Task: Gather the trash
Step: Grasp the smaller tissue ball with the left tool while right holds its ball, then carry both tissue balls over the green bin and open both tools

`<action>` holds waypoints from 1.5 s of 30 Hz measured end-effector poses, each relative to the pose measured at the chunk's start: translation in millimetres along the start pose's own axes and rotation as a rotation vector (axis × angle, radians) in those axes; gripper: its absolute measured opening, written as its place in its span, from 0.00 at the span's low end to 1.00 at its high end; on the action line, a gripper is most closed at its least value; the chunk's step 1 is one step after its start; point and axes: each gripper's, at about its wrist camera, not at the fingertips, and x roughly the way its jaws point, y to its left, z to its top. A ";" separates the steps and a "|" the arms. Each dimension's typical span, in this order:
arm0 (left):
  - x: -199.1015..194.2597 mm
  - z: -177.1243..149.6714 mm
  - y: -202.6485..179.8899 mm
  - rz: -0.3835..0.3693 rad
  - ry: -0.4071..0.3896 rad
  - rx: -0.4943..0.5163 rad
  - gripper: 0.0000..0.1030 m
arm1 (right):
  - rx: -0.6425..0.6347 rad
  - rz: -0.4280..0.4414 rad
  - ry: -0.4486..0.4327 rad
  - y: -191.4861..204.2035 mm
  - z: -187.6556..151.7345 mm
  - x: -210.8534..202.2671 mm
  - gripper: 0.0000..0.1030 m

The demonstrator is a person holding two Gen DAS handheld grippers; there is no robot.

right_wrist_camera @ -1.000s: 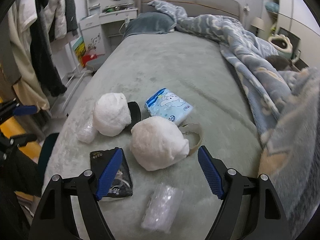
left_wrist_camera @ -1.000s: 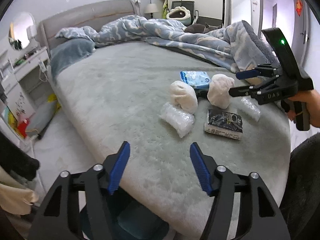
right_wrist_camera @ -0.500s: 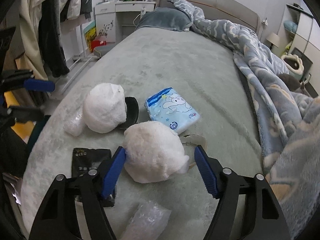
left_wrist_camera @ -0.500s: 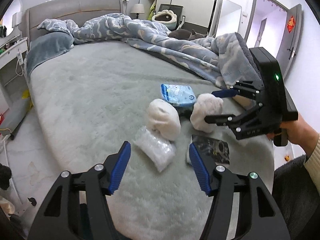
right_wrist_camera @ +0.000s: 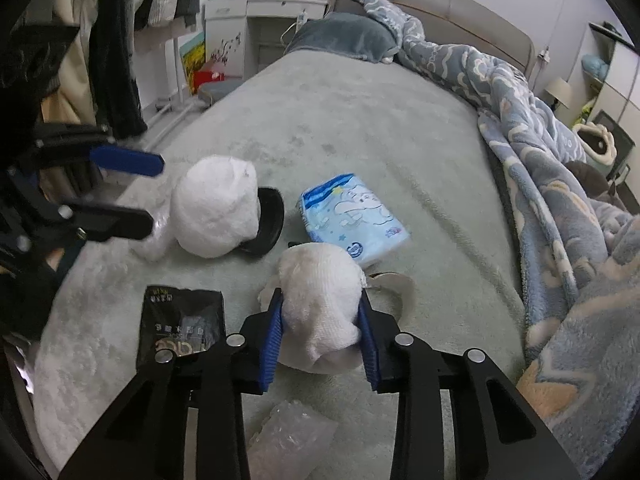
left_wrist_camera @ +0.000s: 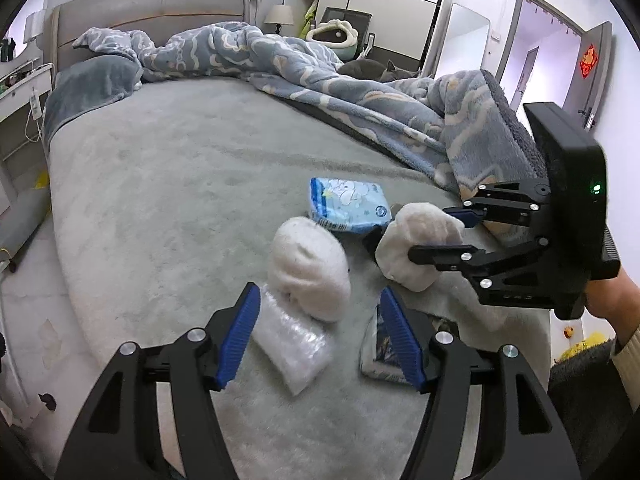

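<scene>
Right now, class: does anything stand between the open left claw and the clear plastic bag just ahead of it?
Nothing visible does. The left claw is open, and the clear plastic bag lies on the bed directly before its fingers, with the white wad just beyond.

On the flat black foil packet (right_wrist_camera: 180, 326) lying on the bed near my right tool, I see pale lettering, too warped to read. The blue-and-white soft plastic pack (right_wrist_camera: 354, 216) carries cartoon artwork and small round logos, their wording too small to read.
</scene>
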 end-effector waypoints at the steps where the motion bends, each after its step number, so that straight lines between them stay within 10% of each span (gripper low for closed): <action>1: 1.3 1.3 -1.1 0.001 -0.002 -0.004 0.65 | 0.015 0.006 -0.012 -3.1 0.3 -3.4 0.34; 15: 23.5 14.0 3.4 0.046 -0.002 -0.065 0.69 | 0.161 0.063 -0.155 -30.4 -4.4 -39.2 0.34; 23: 42.7 15.2 -3.0 0.109 0.051 -0.031 0.38 | 0.221 0.057 -0.195 -45.0 -10.7 -49.7 0.34; 36: -10.1 22.5 4.8 0.057 -0.119 -0.096 0.37 | 0.234 0.058 -0.215 -29.7 12.1 -61.5 0.34; 45: -38.7 2.3 18.4 0.153 -0.088 -0.121 0.37 | 0.297 0.110 -0.171 -0.7 29.4 -49.8 0.34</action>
